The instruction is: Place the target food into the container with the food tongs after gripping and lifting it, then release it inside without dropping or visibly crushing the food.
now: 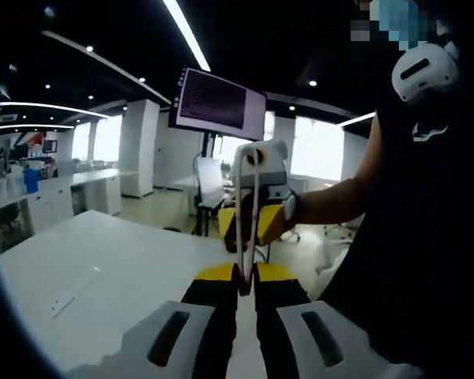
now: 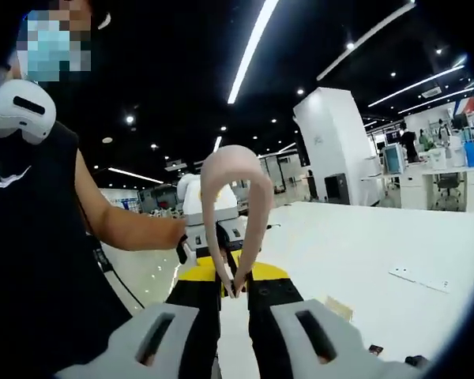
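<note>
In the left gripper view my left gripper point(image 1: 246, 290) had its black-and-yellow jaws pressed together on the two tips of the pale, looped plastic food tongs point(image 1: 247, 229), which stood up from the jaws toward the middle of the picture. Just behind the tongs I could see my right gripper point(image 1: 261, 193), with a hand point(image 1: 262, 223) wrapped around its yellow grip. To the left lay the broad white table point(image 1: 103, 268), and above it hung a dark monitor screen point(image 1: 219, 101).

In the right gripper view my right gripper point(image 2: 235, 292) was likewise clamped shut on the ends of the tongs point(image 2: 235, 201), whose pinkish arch curved up and over between the jaws. Beyond the arch the left gripper point(image 2: 209, 217) faced me, held by a bare arm point(image 2: 122, 225) coming from a person in black. The white table point(image 2: 363, 260) spread out to the right. I could not see the target food or the container anywhere.
</note>
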`<state>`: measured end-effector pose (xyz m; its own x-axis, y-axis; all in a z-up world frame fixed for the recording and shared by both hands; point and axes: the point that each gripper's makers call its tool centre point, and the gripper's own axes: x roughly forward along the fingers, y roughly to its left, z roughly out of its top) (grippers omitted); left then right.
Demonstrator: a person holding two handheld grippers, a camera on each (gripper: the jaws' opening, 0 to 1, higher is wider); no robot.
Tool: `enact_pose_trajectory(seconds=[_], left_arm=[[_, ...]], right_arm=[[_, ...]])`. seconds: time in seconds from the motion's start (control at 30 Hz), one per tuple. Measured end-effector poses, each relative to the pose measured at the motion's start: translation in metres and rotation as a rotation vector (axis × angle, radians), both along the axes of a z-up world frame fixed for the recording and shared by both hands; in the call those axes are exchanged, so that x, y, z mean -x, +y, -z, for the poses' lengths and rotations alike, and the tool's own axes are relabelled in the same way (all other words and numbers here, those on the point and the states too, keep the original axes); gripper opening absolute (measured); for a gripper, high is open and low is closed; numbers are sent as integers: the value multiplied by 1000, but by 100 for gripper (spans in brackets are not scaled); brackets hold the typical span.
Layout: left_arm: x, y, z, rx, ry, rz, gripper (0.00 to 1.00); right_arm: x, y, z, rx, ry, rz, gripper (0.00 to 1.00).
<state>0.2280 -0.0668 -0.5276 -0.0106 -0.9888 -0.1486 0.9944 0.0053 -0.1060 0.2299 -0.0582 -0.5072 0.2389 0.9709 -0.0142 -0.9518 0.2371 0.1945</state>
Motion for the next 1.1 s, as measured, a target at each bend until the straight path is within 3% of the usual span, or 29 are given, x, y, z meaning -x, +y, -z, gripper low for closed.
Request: enact_pose_trajectory(seconds=[0.17, 0.23, 0.3, 0.33, 0.37, 0.43, 0.53, 0.83, 1.1], left_arm=[[2, 0, 3, -23, 0, 4, 3], [3, 0, 3, -28, 4, 9, 3], [8, -4, 1, -27, 2, 30, 3], [11, -5, 6, -66, -5, 43, 3], [11, -7, 7, -70, -27, 50, 3], [15, -8, 8, -72, -11, 62, 3], [10, -4, -3, -20, 5, 36, 3], [3, 3, -7, 12, 19, 13, 2], [5, 2, -6, 6, 26, 27, 2]], right_arm=[[1, 1, 2, -1, -35, 10, 13], [2, 4, 3, -7, -32, 10, 13], [9, 12, 14, 31, 9, -31, 16], [11, 18, 4, -40, 8, -39, 20], [11, 18, 10, -11, 18, -37, 22], [8, 16, 11, -4, 7, -19, 18], [7, 10, 7, -24, 28, -17, 17], [1, -5, -1, -36, 4, 25, 16], [4, 0, -4, -31, -29, 24, 13]])
